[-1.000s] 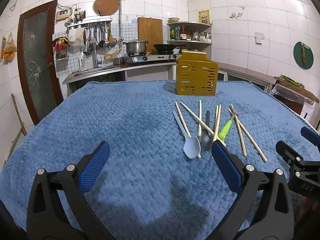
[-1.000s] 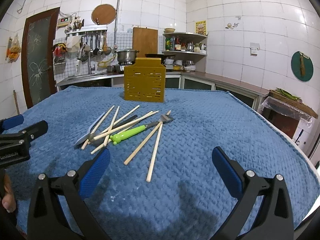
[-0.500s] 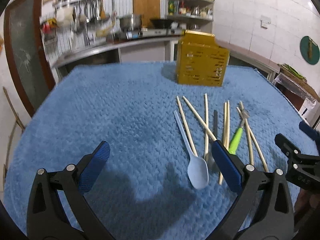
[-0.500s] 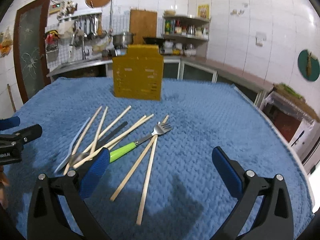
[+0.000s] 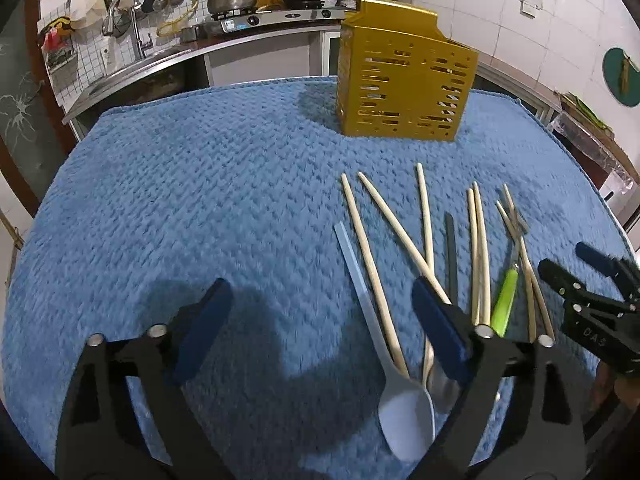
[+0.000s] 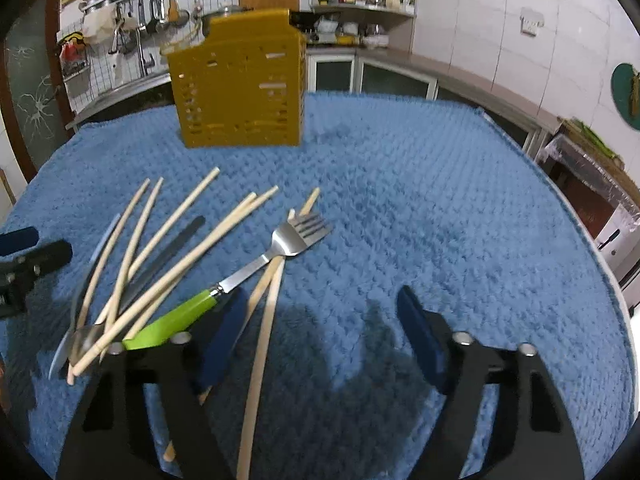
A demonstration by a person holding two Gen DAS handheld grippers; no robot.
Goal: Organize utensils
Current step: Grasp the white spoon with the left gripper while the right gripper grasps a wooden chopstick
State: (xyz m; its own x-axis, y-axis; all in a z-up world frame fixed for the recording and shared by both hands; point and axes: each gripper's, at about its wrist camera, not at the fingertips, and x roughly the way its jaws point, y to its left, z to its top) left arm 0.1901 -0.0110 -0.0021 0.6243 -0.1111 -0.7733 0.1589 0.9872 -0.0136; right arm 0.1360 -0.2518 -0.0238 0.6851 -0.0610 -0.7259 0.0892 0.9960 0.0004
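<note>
Utensils are scattered in a loose pile on the blue towel [image 5: 200,200] that covers the table, towards its near side, with the yellow slotted holder [image 5: 404,80] standing upright near the far edge, well apart from the pile. Several wooden chopsticks [image 5: 368,264] are fanned out and crossed over one another. A pale blue spoon [image 5: 404,412] is seen at the left of the pile, bowl towards the camera, touching a chopstick. A dark-handled utensil [image 5: 451,248] lies among the chopsticks. A green-handled fork [image 6: 256,276] is laid across two chopsticks at the right of the pile, its tines pointing towards the far edge.

The left gripper [image 5: 320,328] is held over the towel, its jaws closing, with the spoon handle and a chopstick between them but not pressed; its right finger is seen above the pile. The right gripper [image 6: 316,332] is likewise closing, with one chopstick lying between its fingers, ungripped; its left finger is seen just beside the fork's green handle.
</note>
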